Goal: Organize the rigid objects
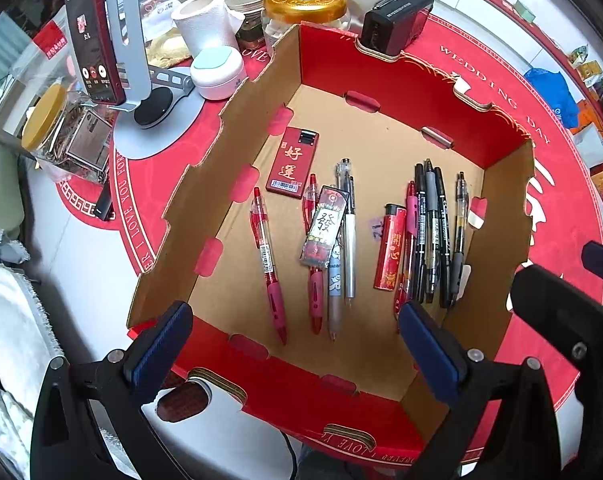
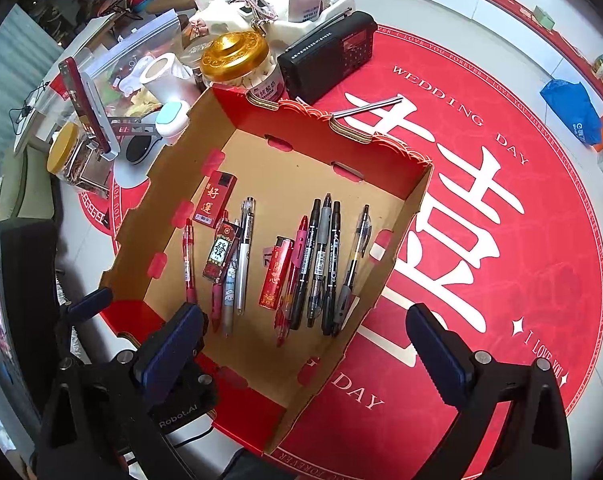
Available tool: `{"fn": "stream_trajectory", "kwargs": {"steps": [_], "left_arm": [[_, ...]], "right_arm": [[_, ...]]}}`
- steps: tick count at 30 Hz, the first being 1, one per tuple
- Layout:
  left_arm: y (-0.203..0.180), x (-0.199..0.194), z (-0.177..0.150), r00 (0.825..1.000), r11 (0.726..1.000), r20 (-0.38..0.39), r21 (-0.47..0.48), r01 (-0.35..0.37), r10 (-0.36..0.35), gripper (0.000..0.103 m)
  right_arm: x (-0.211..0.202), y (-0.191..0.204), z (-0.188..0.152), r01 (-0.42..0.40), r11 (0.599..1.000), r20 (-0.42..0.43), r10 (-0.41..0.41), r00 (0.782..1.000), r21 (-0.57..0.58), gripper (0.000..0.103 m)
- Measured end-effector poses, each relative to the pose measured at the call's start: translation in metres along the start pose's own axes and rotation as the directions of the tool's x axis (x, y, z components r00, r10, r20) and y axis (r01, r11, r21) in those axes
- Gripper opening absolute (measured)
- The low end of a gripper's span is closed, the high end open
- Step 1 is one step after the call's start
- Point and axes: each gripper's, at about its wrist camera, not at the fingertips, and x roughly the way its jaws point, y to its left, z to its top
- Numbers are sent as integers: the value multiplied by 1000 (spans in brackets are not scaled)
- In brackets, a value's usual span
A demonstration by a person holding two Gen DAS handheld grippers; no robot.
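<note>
Inspected cardboard box [image 1: 381, 60] w/ red outer walls, sitting on red round mat [image 2: 521, 280] marked "WEDDING DAY". Found inside, on box floor: red flat case [image 1: 292, 163] w/ gold characters nr far-left; one red pen [image 1: 270, 264] alone at left; mid cluster of a red pen, grey cartoon pen [image 1: 335, 280] and white pen [image 1: 348, 236], w/ dark card-like pack [image 1: 324, 227] lying across them; red lighter [image 1: 390, 247] just beside a tight row of black markers [image 1: 432, 236], w/ pink-grip pen touching lighter's right side. All pens roughly parallel.

Left gripper [image 1: 297, 348] held over near wall of box, released, spread wide, nothing between pads. Right gripper [image 2: 301, 344] likewise spread wide & empty, straddling box's near-right wall.

Noted beyond box: gold-lidded jar [image 2: 237, 60], black radio [image 2: 329, 56], phone on stand [image 1: 95, 36], paper roll [image 1: 205, 20].
</note>
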Motion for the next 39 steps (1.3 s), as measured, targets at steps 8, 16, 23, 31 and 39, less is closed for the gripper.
{"fn": "stream_trajectory", "kwargs": {"steps": [8,16,23,31,39], "left_arm": [[4,0,0,1000,1000,-1,-14,-3,3,102],[9,1,0,1000,999,-1,-23,-23,23,102],[7,4,0,1000,999,-7,-19,-30,30,103],[5,7,2,999,999,-9,-17,-31,31,102],[3,12,6,999,999,-15,-14,-33,33,102]], "right_arm": [[3,6,4,3,1000,-7,-3,1000,-13,102],[8,9,6,40,998,-19,-41,999,-39,102],[18,10,12,89,993,-45,-92,995,-79,102],[20,10,15,92,992,-51,-96,994,-84,102],[21,12,18,91,992,-51,-96,994,-89,102]]}}
